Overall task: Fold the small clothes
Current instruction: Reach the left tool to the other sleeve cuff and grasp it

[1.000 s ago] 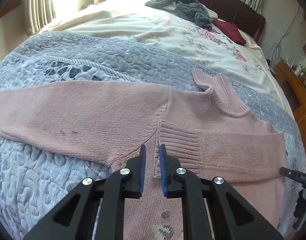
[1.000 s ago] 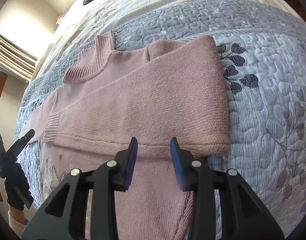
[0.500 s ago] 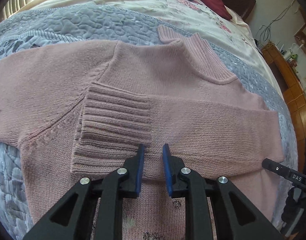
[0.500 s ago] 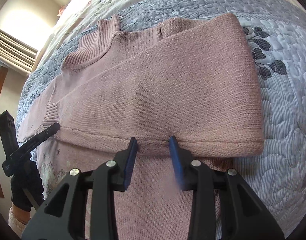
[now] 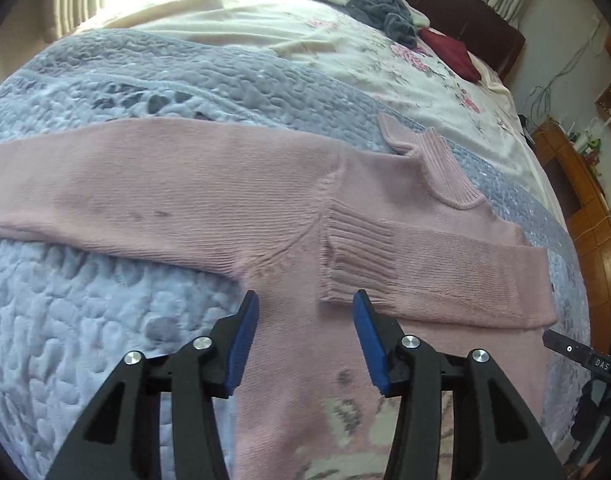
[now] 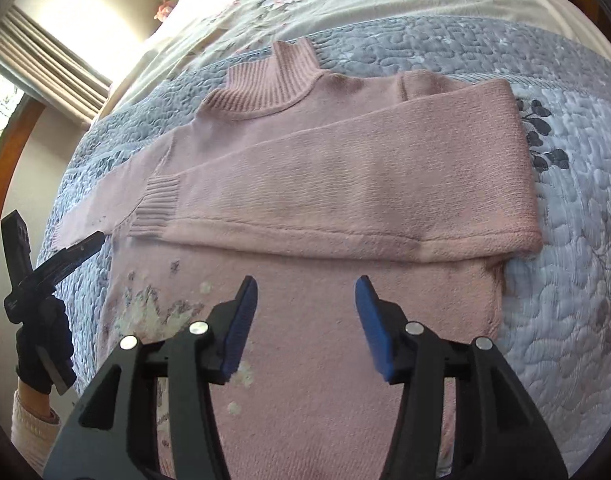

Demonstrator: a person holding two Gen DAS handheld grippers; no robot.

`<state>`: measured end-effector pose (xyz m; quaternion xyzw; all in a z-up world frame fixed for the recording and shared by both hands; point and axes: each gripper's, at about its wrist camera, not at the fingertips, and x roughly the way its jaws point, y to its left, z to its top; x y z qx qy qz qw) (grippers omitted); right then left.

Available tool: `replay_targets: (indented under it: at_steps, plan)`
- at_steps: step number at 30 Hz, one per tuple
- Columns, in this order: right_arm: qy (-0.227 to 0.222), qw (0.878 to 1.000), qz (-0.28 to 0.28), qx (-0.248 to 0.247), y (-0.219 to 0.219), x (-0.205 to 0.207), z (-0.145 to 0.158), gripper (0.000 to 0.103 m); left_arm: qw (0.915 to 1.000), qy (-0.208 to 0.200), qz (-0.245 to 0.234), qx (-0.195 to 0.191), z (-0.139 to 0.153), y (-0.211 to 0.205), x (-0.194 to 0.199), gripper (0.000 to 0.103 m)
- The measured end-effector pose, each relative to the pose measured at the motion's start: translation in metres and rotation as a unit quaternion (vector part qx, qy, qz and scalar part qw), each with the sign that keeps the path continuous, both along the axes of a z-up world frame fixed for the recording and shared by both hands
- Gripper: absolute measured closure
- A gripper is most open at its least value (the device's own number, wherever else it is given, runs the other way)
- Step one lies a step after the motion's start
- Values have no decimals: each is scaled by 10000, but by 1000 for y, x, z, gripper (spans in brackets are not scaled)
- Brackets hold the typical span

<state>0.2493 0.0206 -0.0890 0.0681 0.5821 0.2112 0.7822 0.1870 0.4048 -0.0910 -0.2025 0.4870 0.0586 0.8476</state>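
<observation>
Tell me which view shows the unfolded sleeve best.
The left wrist view: the unfolded sleeve stretches flat across the quilt, seen nearly whole, its far end cut off. The right wrist view catches only a foreshortened strip beside the folded sleeve's cuff.

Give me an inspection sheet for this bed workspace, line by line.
Surface: grey quilted bedspread over a floral sheet.
Job's things: pink sweater flat, one sleeve folded across the chest, the other sleeve still stretched out.
Clutter: grey clothes and a dark red garment near the headboard.
Grippers: left gripper and right gripper, jaws open, empty.
Cables: wires on the wall.
Surroundings: wooden furniture, curtains.
</observation>
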Motion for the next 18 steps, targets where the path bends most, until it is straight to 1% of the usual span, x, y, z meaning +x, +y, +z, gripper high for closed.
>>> replay_targets:
  at_steps: [3, 5, 7, 10, 13, 15, 18]
  plan:
    - [38, 9996, 279, -32, 25, -13, -2, 51, 9984, 21, 567, 27, 0, 59, -32, 54]
    - [50, 9989, 463, -60, 43, -19, -5, 51, 9949, 26, 1011, 60, -1, 101, -52, 54]
    - [56, 9980, 618, -87, 59, -24, -8, 51, 9894, -20, 1448, -50, -3, 142, -70, 54]
    - [103, 9969, 771, -103, 78, -28, -14, 51, 9795, -85, 2006, -156, -8, 194, -88, 54]
    - [120, 9959, 874, -177, 90, -30, -20, 51, 9706, -232, 2371, -347, -13, 236, -99, 54]
    - [161, 9959, 869, -190, 93, -29, -25, 51, 9640, -403, 2565, -576, -17, 258, -104, 54]
    - [238, 9962, 803, -258, 92, -27, -33, 51, 9546, -611, 2796, -823, -22, 284, -105, 54]
